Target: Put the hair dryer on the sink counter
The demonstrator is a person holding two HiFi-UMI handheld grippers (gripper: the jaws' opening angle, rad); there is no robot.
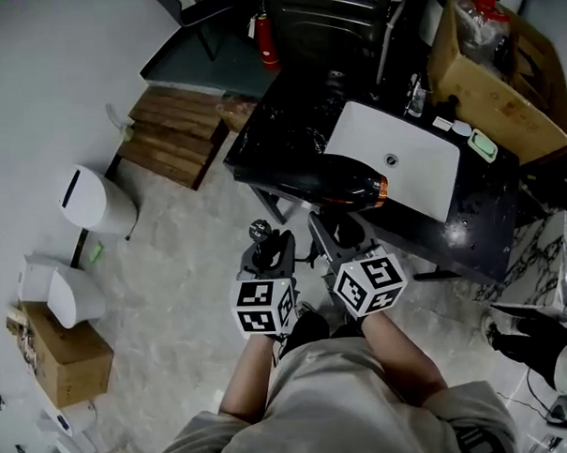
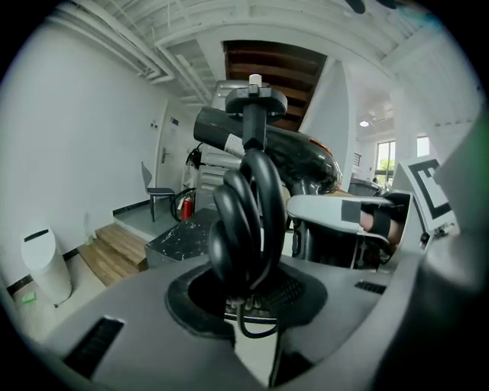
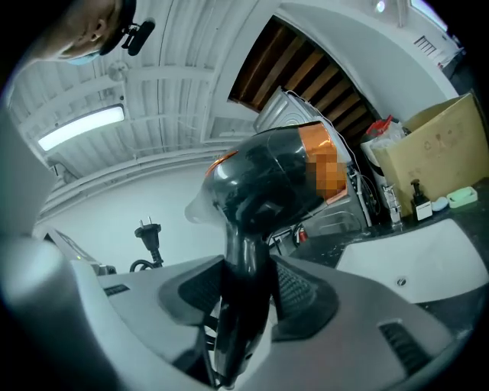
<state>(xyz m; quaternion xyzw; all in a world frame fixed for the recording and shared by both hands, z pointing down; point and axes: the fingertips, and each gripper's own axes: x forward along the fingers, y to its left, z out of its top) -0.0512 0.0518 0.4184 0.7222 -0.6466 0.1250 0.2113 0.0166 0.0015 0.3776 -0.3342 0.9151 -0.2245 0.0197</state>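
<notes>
Grey marbled floor (image 1: 173,282) fills the head view. Black worktop (image 1: 289,127) at 1 o'clock carries a white sink basin (image 1: 402,155). Big cardboard box (image 1: 502,80) stands on the worktop's far end at 2 o'clock. Red fire extinguisher (image 1: 268,38) at 12, wooden steps (image 1: 176,132) at 11, white bin (image 1: 95,201) at 9. Black hair dryer (image 1: 352,185) with an orange ring hangs in the air over the worktop's near edge, just short of the basin and not set down. Right gripper (image 1: 332,230) holds it from below. Left gripper (image 1: 271,254) is close beside it at 6 o'clock.

Left gripper view: fingers (image 2: 122,313) clenched on the coiled black cord (image 2: 244,221), with the plug (image 2: 256,88) sticking up at 12. Dryer barrel sits behind the coil. White label (image 2: 233,143) on the barrel, print too small to read.

Right gripper view: fingers (image 3: 336,305) clamped on the dryer's handle (image 3: 244,305), body and orange ring up at 12. Plug at 9, basin and box at 3. Box print unreadable.
</notes>
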